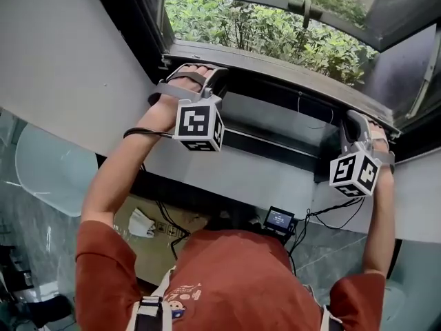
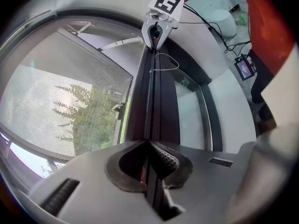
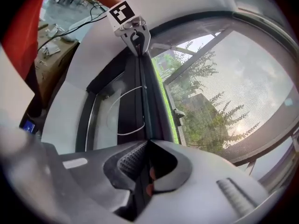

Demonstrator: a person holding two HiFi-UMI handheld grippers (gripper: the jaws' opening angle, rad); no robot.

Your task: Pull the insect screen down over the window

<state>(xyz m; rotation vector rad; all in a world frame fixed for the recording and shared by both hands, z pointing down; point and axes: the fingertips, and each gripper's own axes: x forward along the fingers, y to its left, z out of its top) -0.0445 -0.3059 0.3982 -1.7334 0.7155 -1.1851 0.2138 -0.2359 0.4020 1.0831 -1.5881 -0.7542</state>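
The insect screen's dark pull bar (image 1: pixel 275 81) runs across the window opening, with grey mesh (image 2: pixel 70 106) stretched above it. My left gripper (image 1: pixel 196 71) grips the bar near its left end; in its own view the left gripper (image 2: pixel 149 148) is shut, ribbed pads on the bar (image 2: pixel 152 101). My right gripper (image 1: pixel 355 124) holds the right end, and the right gripper (image 3: pixel 147 148) is likewise shut on the bar (image 3: pixel 145 106). Each gripper view shows the other gripper at the bar's far end, right gripper (image 2: pixel 156 31) and left gripper (image 3: pixel 135 38). Mesh (image 3: pixel 224 101) fills the opening.
A thin white cord loop (image 3: pixel 126 111) hangs beside the bar. Green bushes (image 1: pixel 275 26) show outside, beyond the tilted open sash (image 1: pixel 303 5). Below the sill are a small lit display (image 1: pixel 279 219) with cables and a cardboard box (image 1: pixel 148 226).
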